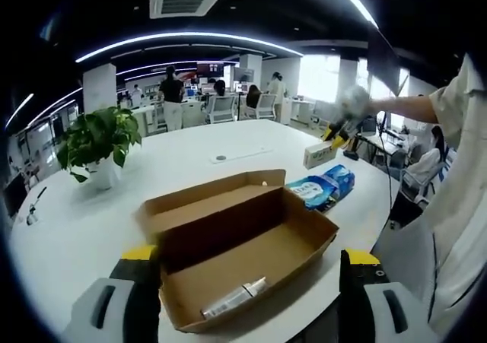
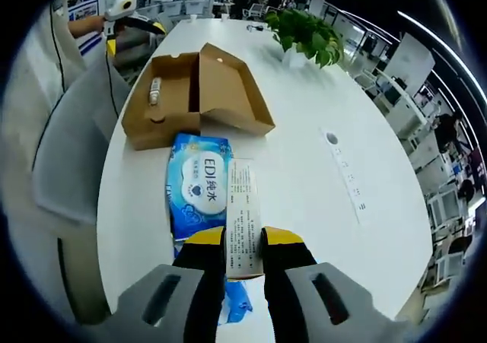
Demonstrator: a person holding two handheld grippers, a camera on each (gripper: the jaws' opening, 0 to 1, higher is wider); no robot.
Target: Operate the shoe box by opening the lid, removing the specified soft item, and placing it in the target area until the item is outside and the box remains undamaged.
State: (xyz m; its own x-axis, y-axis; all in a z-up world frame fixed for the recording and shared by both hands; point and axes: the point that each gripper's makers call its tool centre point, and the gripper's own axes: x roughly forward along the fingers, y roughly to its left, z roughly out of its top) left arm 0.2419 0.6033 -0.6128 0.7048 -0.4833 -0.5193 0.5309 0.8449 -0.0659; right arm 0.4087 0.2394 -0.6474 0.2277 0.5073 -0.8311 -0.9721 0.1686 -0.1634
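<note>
Lying open on the white table (image 1: 190,153), the brown cardboard shoe box (image 1: 243,252) has its lid (image 1: 205,198) folded back along the far side. Its interior is plain corrugated card, and the near wall is partly hidden behind the left gripper (image 1: 251,278), whose yellow-tipped black jaws stand wide apart on either side of the box, gripping nothing. A slim silver tube (image 1: 232,299) rests on the box floor near the front wall; its label is too small to read.

Beyond the box's right end sits a soft blue-and-white wipes pack (image 1: 323,187), glossy and slightly puffed, outside the box. Behind it a small white carton (image 1: 318,154) is held by the right gripper (image 1: 335,136), which is blurred in the left gripper view.

From the right gripper view, the right gripper (image 2: 243,253) is closed on the narrow white carton (image 2: 243,217), a long rectangular box printed with fine text that cannot be made out. Its near end is hidden between the jaws. The wipes pack (image 2: 196,183) lies just left of the carton and partly beneath it, its lower end cut off by the jaw. The shoe box (image 2: 190,92) sits just past the pack, with the left gripper (image 2: 125,16) at its far end. A leafy potted plant (image 2: 304,31) stands farther along the table.
</note>
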